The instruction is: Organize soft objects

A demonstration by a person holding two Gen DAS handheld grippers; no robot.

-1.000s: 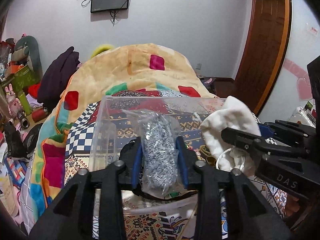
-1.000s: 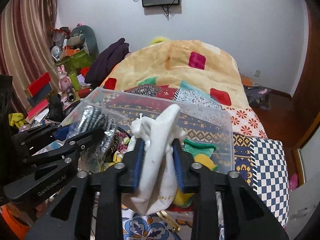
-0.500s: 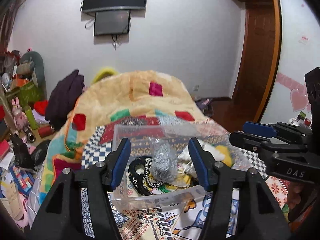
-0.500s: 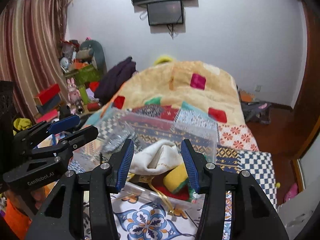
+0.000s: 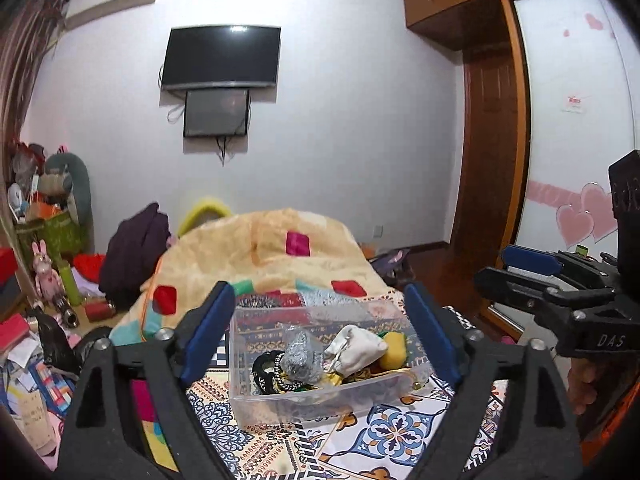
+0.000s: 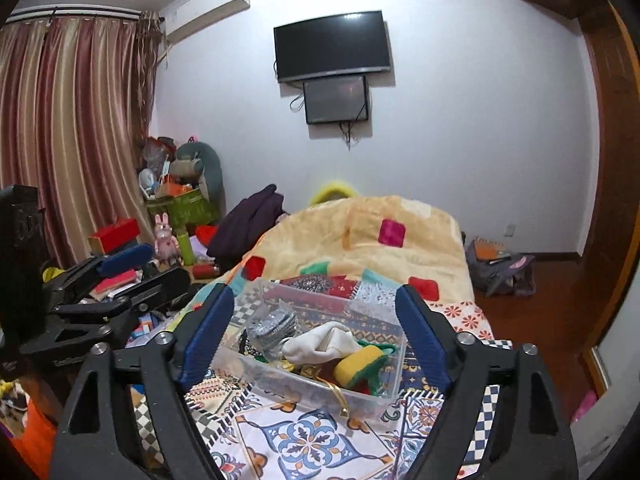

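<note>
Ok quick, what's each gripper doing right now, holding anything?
Left gripper: open, holding nothing, above the clear bin.
Right gripper: open, holding nothing, above the same bin.

White pouch, yellow-green sponge, silver bag

Both wrist cams raised, fwd over bed, L cam left of R, sharing clear bin, wall TV

Home bedroom, quilted bed, wall-mounted television, striped curtains, wooden wardrobe
</note>
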